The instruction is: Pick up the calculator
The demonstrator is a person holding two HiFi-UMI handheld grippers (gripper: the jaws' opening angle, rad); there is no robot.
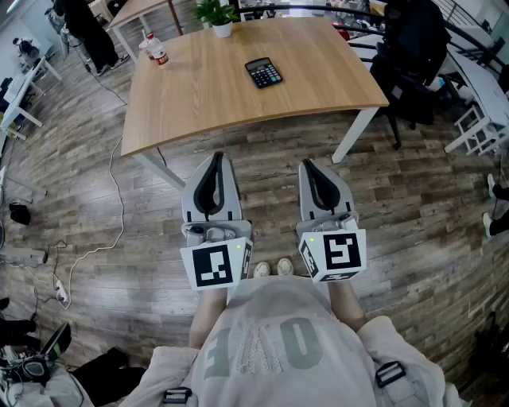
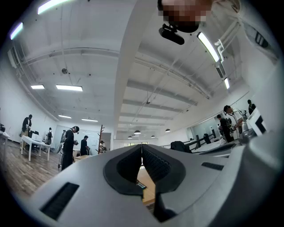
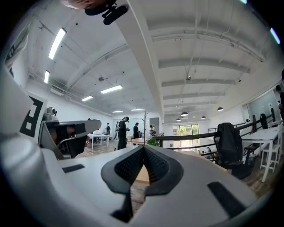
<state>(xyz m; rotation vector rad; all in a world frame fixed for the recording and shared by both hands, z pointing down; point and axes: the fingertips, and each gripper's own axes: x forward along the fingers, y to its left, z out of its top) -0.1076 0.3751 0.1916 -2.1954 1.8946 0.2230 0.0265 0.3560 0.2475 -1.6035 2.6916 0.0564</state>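
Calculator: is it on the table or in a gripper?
On the table. The calculator lies flat, keys up, away from the shut left gripper and right gripper.

One light wooden desk (image 1: 207, 103); on it, one black calculator (image 1: 263, 72), one green plant in a white pot (image 1: 220, 17), and red-labelled bottles (image 1: 154, 49), one or two. Two grey grippers: left gripper (image 1: 215, 156), right gripper (image 1: 309, 164).
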